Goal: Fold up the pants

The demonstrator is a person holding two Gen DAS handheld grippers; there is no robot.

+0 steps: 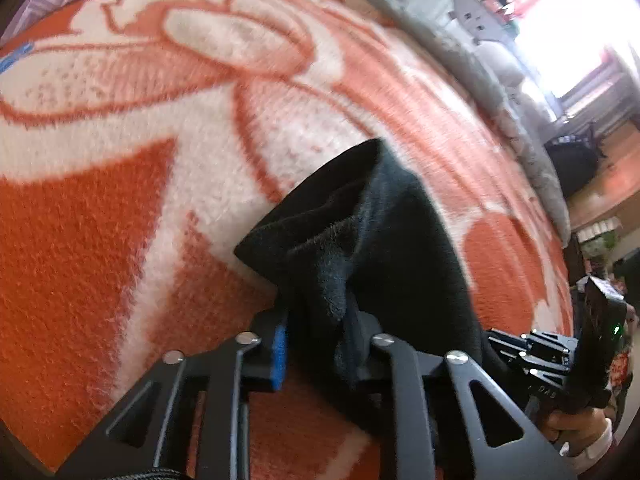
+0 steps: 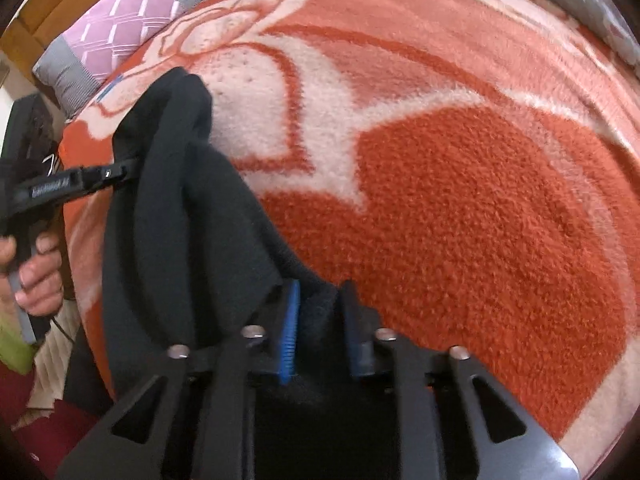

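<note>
The black pants (image 1: 360, 240) hang bunched between both grippers, lifted above an orange and white blanket (image 1: 120, 220). My left gripper (image 1: 324, 340) is shut on a thick fold of the pants, blue pad on the left. My right gripper (image 2: 320, 320) is shut on another part of the pants (image 2: 180, 220), which drape up and to the left. In the right wrist view the left gripper (image 2: 116, 172) shows at the left edge, clamped on the cloth. In the left wrist view the right gripper (image 1: 532, 352) shows at the lower right. How the legs lie is hidden.
The blanket (image 2: 480, 200) covers a bed. A pink and grey pillow (image 2: 112, 24) lies at the far left corner by a wooden headboard (image 2: 48, 12). Grey bedding (image 1: 500, 80) runs along the far edge, with a bright window (image 1: 568, 28) beyond.
</note>
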